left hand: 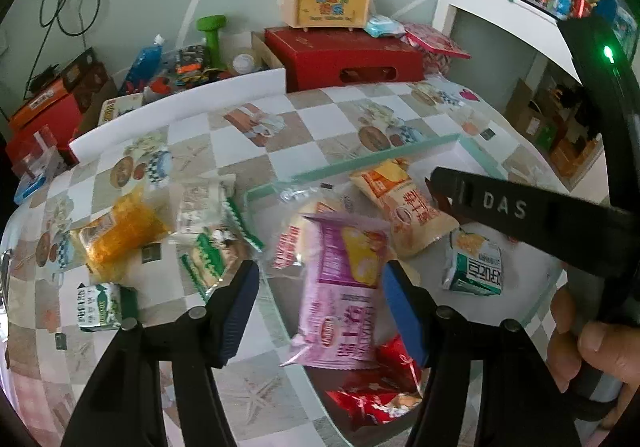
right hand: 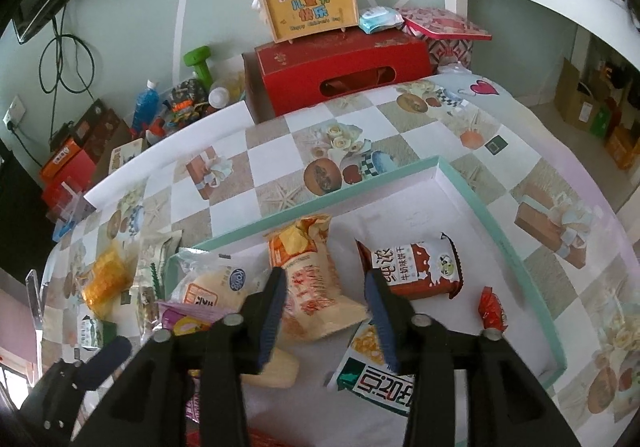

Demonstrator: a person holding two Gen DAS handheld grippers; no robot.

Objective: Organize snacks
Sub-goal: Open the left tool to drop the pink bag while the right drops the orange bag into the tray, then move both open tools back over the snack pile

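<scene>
Two grippers hang over a shallow white tray with a mint-green rim, which sits on a checked, glossy tablecloth. The step in hand looks like dropping a snack into the tray: the left gripper has its blue-padded fingers spread apart, and a pink packet sits between them over the tray's near edge, blurred as if falling or just let go. Whether a pad touches it, I cannot tell. The right gripper is also apart and holds nothing; it hovers above an orange-and-cream packet lying inside the tray.

Already in the tray are a brown-and-white biscuit pack, a green-and-white packet, a small red wrapped sweet and a pale bun in clear film. Outside it, on the left, lie a yellow crinkly pack, a green-edged clear packet and a small green pack.

Next, I judge, the left gripper should go for one of these loose packs. They are soft, slippery film pillows, so a pinch across the flat middle or a sealed end would hold best.
</scene>
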